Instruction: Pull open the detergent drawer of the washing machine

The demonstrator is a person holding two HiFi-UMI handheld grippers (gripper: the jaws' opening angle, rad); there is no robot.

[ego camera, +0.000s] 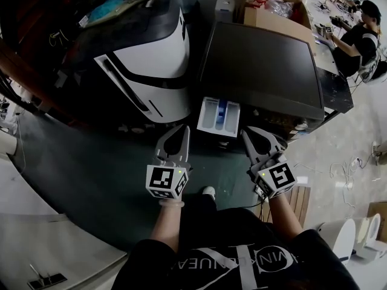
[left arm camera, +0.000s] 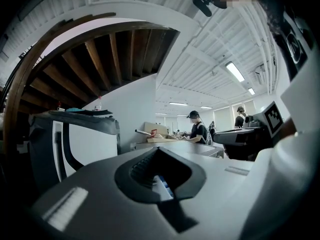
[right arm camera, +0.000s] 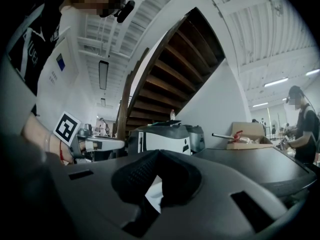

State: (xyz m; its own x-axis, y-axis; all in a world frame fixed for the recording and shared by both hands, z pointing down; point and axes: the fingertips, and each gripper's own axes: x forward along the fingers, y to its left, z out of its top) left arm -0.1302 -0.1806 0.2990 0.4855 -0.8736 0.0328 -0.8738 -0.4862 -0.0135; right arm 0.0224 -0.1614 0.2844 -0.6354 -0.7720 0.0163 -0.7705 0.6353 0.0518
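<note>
head view, with the two gripper views. the washer [ego camera: 260, 65], dark-topped, stands at the far centre. its drawer [ego camera: 219, 115] juts from the upper left corner of the front toward the person, with white compartments and a blue insert open to view. judged from this, the pull is done or nearly so.

the left gripper [ego camera: 183, 130] and the right gripper [ego camera: 247, 133] are held level on the near side of the drawer, one at each side of its front edge. they are close by but seemingly not touching it. each gripper's own view shows its two jaws brought together at the tips with nothing caught between them; only the padded hollow behind the tips is open. in the left gripper view a sliver of white and blue, probably the drawer, shows through that hollow.

the closed, empty jaws suggest that neither tool grips the drawer front. the hands flank it, likely so as to leave the tray clear of obstruction.

a white machine [ego camera: 151, 71] stands left of the washer, a box [ego camera: 275, 5] lies beyond it, and a seated person [ego camera: 363, 29] works at the far right.
</note>
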